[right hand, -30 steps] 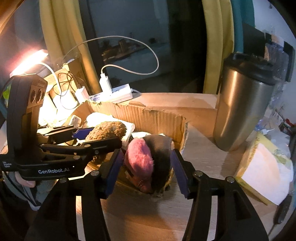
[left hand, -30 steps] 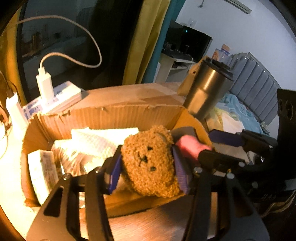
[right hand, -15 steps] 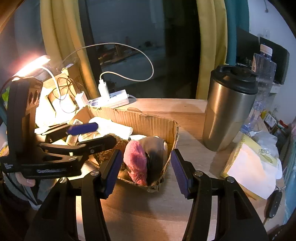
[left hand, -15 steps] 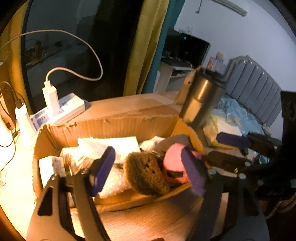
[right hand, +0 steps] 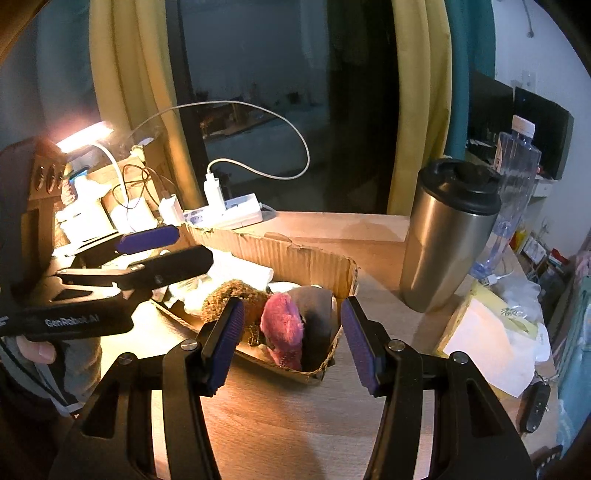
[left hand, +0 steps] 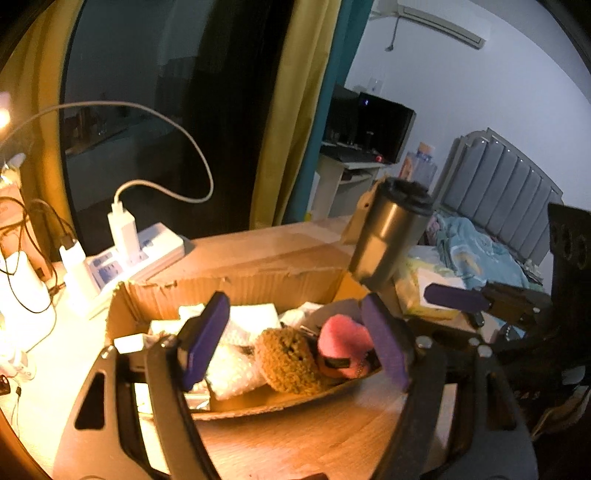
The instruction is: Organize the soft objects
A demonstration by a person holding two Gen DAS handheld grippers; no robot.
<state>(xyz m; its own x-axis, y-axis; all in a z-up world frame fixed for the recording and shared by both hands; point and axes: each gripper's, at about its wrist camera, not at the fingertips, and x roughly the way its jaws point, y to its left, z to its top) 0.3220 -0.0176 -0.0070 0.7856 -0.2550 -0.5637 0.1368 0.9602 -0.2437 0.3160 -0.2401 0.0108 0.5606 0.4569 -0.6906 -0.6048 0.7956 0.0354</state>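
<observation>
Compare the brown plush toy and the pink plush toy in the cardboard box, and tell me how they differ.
Colour: the brown plush toy is tan-brown; the pink plush toy is bright pink with dark grey behind it. Texture: the brown one looks curly and nubbly, the pink one smoother. Place: the brown one lies nearer the box's middle, the pink one toward the steel tumbler. Both lie free in the cardboard box, side by side.

Setting: home bedroom at night. Padded grey headboard (left hand: 506, 192) and bed with blue blanket (left hand: 476, 251) far right; yellow curtains (left hand: 295, 110) over dark window; wall air conditioner (left hand: 436, 22); lamp-lit wooden counter (right hand: 295, 424) with power strip (right hand: 229, 212).
</observation>
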